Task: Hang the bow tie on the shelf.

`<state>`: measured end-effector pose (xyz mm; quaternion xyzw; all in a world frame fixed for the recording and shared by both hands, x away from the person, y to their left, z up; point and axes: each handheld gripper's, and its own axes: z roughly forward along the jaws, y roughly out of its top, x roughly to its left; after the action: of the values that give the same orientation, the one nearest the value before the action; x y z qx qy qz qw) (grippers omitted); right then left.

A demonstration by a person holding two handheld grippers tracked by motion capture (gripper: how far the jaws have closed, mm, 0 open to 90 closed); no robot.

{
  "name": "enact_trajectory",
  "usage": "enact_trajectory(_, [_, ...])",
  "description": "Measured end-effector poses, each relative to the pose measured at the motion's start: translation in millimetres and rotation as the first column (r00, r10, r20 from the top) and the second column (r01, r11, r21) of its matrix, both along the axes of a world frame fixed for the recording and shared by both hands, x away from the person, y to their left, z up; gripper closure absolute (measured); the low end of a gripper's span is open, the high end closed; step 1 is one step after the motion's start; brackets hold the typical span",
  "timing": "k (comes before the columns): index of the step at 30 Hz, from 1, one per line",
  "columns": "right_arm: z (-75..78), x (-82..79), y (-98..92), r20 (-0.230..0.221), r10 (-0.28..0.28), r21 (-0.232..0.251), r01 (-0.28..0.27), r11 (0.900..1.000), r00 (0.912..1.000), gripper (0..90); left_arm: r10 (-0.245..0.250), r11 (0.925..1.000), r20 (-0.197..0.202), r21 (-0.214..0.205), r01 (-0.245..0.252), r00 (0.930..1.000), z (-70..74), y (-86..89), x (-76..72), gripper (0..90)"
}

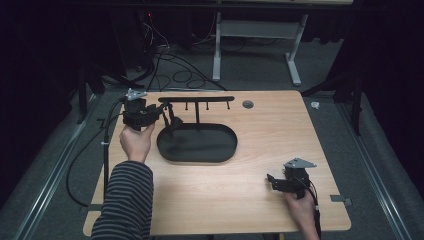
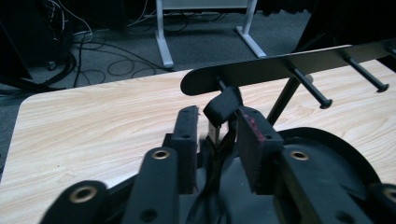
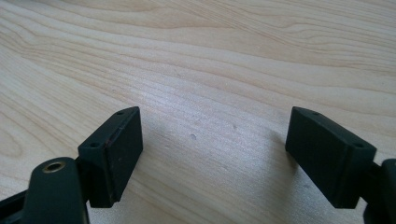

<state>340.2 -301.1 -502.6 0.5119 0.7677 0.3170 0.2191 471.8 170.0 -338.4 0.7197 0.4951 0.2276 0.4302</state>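
At the far left of the desk [image 1: 260,150], you are holding the left tongs [image 2: 215,135] at the left end of the black rack [image 2: 280,65], above the rim of its oval tray [image 1: 197,142]. Their jaws are standing partly spread around a black cable [image 2: 224,105] with a metal plug, which is hanging from the leftmost peg; the pads are not pressing it. Near the desk's right corner, your right tongs [image 3: 212,154] are resting wide apart over bare wood, pinching nothing.
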Motion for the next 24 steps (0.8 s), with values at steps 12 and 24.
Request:
enact_trajectory(12, [0.1,-0.2,0.2,-0.002,-0.002,0.001,0.002,1.0000,1.0000,19.9,-0.032,0.9995,-0.013,-0.006,0.032,0.9994,-2.7,8.5,-12.4,57.1])
enact_trajectory(24, [0.1,-0.1,0.2,-0.002,-0.002,-0.001,0.002,1.0000,1.0000,19.9,-0.059,0.9967,0.010,-0.054,0.060,0.9982,0.8,11.8,-28.0,53.4])
